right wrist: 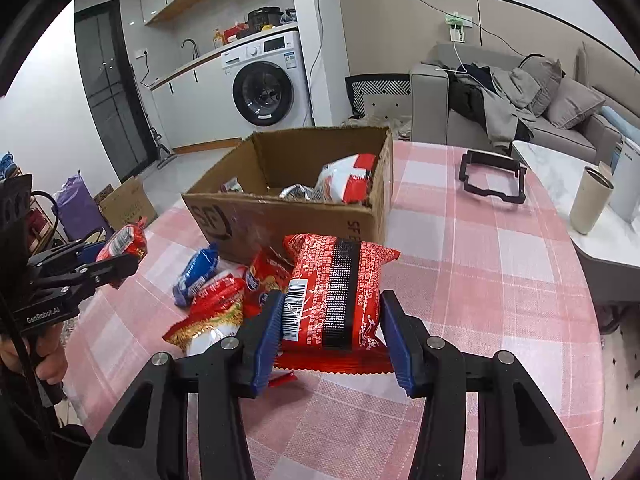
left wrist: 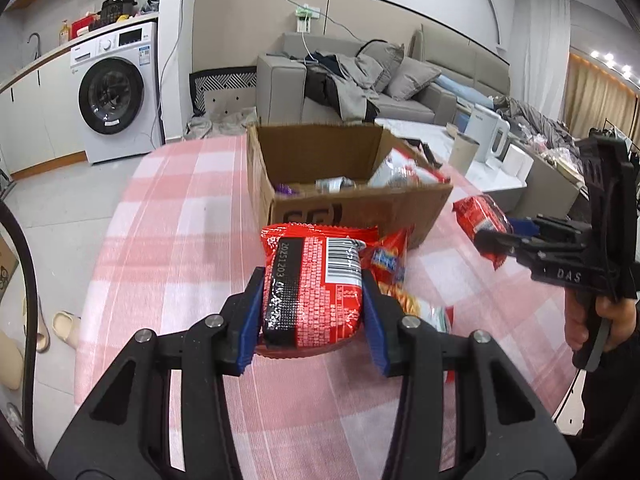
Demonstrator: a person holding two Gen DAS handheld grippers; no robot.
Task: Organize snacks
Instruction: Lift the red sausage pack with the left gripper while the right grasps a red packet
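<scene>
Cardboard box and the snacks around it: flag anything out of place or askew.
A loose pile of snack packets lies jumbled on the pink checked tablecloth in front of the cardboard box, not yet inside. In the box, a red and white packet leans against the side wall. A black frame lies alone farther along the table.

One cardboard box, two tools; one beige cup; one washing machine

A cardboard box sits on the table, loose snack packets lying before it.
</scene>
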